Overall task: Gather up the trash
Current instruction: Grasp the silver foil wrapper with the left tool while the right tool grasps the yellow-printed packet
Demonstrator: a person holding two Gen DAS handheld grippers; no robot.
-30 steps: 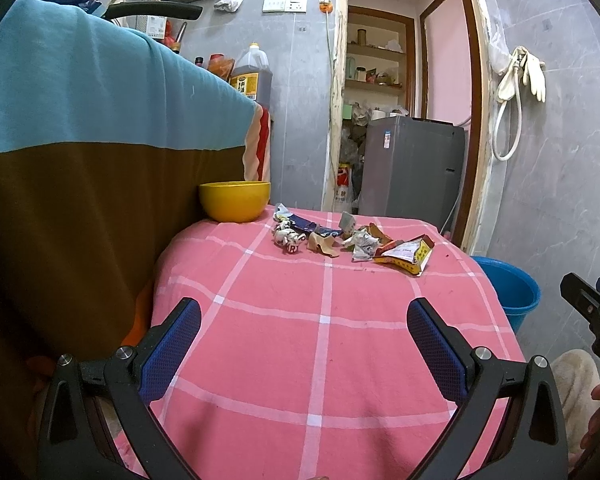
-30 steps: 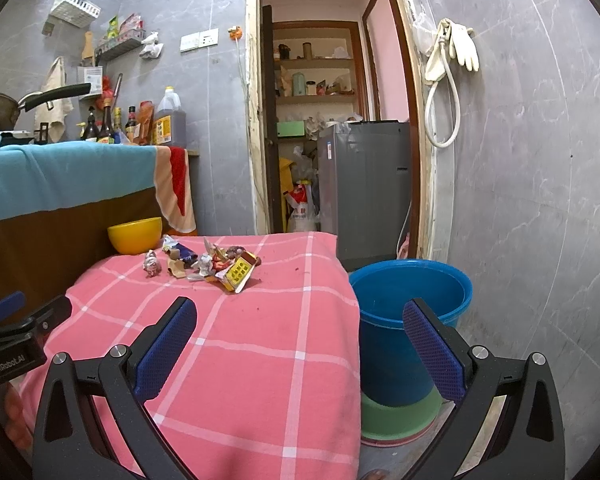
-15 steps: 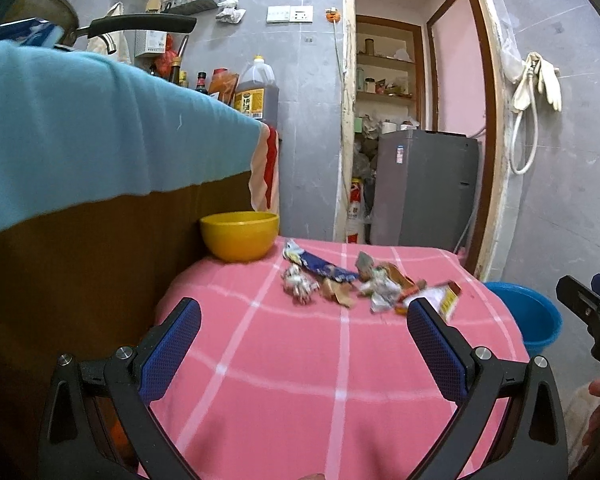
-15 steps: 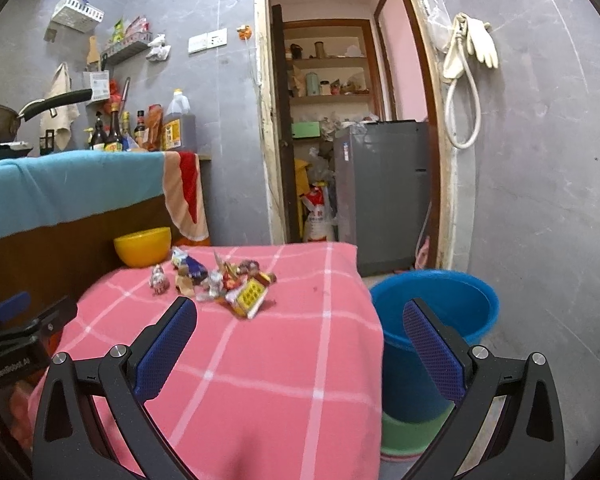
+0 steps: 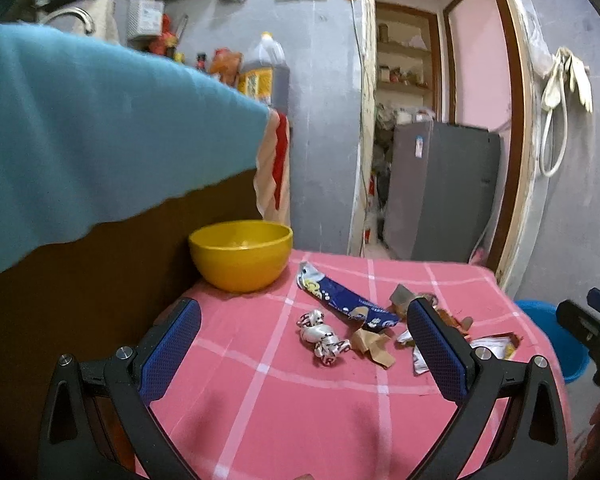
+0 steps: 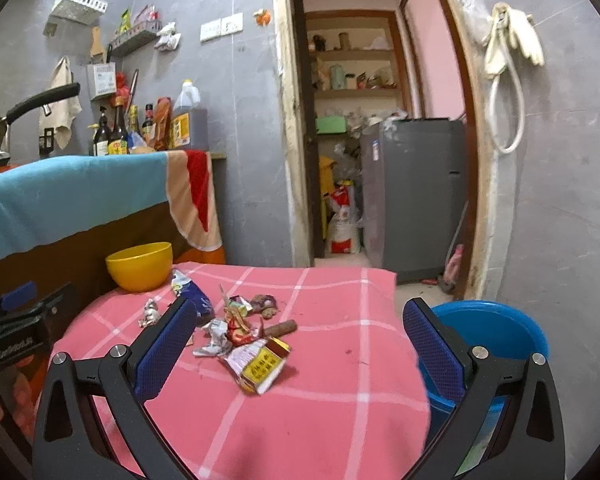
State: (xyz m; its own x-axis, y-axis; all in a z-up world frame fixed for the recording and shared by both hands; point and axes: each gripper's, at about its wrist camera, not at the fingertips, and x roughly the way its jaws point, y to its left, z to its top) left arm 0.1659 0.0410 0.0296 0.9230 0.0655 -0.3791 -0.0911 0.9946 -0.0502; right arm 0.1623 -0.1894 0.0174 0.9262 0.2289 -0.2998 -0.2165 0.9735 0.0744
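Both claws were released, gripping nothing, and hovered over the near part of the pink checked surface (image 6: 340, 380). Left claw (image 5: 304, 354) pointed at a crumpled silver wrapper (image 5: 324, 338), with a blue snack packet (image 5: 340, 300) just beyond it. Right claw (image 6: 300, 350) faced the trash pile (image 6: 236, 328) mid-surface; a yellow carton (image 6: 262, 366) was the nearest piece. Yellow bowl (image 6: 139, 266) sat at the far left corner. Blue bucket (image 6: 496, 332) stood on the floor off the right edge.
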